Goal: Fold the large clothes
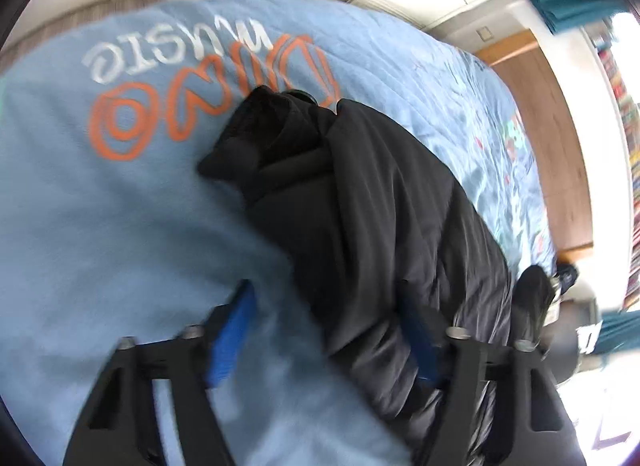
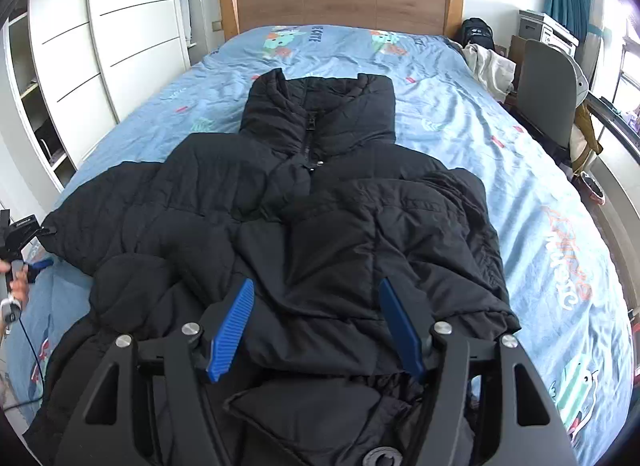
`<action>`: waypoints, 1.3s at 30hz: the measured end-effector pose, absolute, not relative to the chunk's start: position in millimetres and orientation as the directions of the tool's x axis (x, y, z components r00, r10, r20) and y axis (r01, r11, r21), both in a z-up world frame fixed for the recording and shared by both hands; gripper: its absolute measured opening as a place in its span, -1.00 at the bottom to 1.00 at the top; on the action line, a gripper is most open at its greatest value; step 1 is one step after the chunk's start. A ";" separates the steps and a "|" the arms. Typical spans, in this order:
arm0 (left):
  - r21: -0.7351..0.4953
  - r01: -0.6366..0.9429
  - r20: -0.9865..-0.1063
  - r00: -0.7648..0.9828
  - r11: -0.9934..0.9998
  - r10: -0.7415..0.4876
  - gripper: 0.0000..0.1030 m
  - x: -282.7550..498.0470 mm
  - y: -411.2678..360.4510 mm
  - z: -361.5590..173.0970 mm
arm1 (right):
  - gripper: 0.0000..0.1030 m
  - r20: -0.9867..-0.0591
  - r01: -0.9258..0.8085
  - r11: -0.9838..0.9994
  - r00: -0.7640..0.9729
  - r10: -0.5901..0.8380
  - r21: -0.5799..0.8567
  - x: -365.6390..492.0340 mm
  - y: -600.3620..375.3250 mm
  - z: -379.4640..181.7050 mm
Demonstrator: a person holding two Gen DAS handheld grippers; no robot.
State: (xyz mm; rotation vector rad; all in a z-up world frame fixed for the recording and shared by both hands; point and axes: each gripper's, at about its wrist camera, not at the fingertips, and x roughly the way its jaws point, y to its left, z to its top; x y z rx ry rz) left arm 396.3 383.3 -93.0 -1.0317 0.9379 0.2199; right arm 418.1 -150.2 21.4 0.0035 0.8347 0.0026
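A black puffer jacket [image 2: 320, 193] lies front up on the blue printed bed sheet [image 2: 500, 169], its collar toward the headboard. One sleeve [image 2: 440, 217] is folded across the chest. My right gripper [image 2: 316, 330] hovers open over the jacket's lower front, its blue pads [image 2: 234, 330] apart from the fabric. In the blurred left wrist view the other sleeve [image 1: 360, 193] runs away from me across the sheet [image 1: 100, 225]. My left gripper [image 1: 324, 340] stands open there, one pad [image 1: 232, 338] over the sheet and the other against the sleeve's edge. A hand [image 2: 16, 286] holds it at the bed's left side.
A wooden headboard [image 2: 340, 1] closes the far end. White wardrobe doors [image 2: 120, 25] stand along the left. On the right are a grey chair [image 2: 548, 81], a black backpack [image 2: 476, 33] and a pale heap of clothes [image 2: 490, 61]. A cable [image 2: 36, 350] trails over the bed's left edge.
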 end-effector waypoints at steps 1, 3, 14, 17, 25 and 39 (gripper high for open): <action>-0.660 -0.560 -0.736 0.615 0.501 -0.282 -0.19 400.8 385.6 -97.4 | 0.24 -0.742 0.004 1.000 0.670 -0.003 0.000 418.5 -152.5 20.5; -0.710 -0.551 -0.698 0.633 0.438 -0.336 -0.61 405.3 387.6 -103.0 | 0.24 -0.745 0.010 1.000 0.667 -0.010 -0.004 418.7 -156.7 19.0; -0.716 -0.499 -0.673 0.680 0.489 -0.292 -0.80 408.0 371.8 -72.7 | 0.24 -0.727 0.036 0.999 0.687 -0.005 0.027 397.8 -179.8 24.2; -0.712 -0.467 -0.664 0.690 0.525 -0.287 -0.80 408.0 361.5 -53.0 | 0.24 -0.718 0.045 0.999 0.696 -0.010 0.030 386.9 -189.7 29.4; -0.652 -0.272 -0.626 0.720 0.707 -0.300 -0.80 413.1 286.3 29.3 | 0.24 -0.692 0.072 0.996 0.722 -0.019 0.048 356.7 -219.2 43.5; -0.506 0.119 -0.623 0.635 0.854 -0.457 -0.81 409.2 85.3 92.7 | 0.24 -0.643 0.147 0.984 0.764 -0.049 0.099 299.7 -285.3 56.1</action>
